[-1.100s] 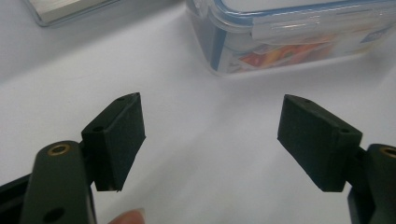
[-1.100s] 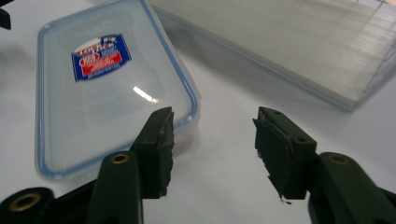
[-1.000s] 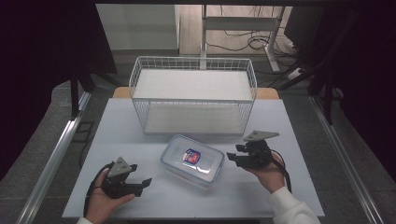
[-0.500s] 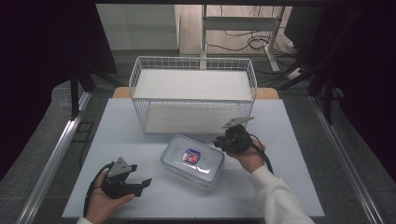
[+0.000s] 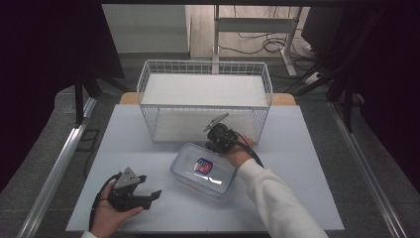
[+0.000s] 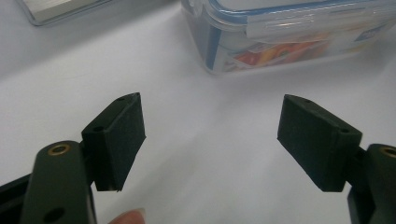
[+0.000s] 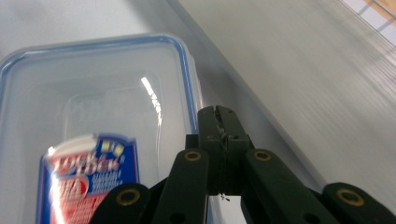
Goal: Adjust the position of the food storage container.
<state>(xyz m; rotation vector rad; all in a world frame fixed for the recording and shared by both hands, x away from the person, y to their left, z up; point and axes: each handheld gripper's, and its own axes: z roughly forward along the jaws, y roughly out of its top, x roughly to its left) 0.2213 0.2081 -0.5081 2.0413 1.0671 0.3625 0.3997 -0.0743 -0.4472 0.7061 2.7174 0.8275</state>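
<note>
A clear plastic food container [image 5: 204, 169] with a blue-rimmed lid and a red label lies on the white table, just in front of the wire basket [image 5: 205, 74]. My right gripper [image 5: 214, 144] hovers over the container's far right corner, jaws pressed together with nothing between them. The right gripper view looks down on the lid [image 7: 93, 116], with the shut gripper [image 7: 218, 114] at the lid's right edge. My left gripper [image 5: 151, 194] rests near the table's front left, open. In the left gripper view, that open gripper [image 6: 210, 121] faces the container's side [image 6: 289, 37] a short way off.
The white wire basket stands at the back middle of the table [image 5: 317, 163], its near wall [image 5: 198, 124] close behind the container. Bare table lies to the left and right. A metal rail [image 5: 59, 163] runs along the left side.
My right gripper has swung from the table's right side leftward and forward to above the container's far corner. The left gripper has stayed in place.
</note>
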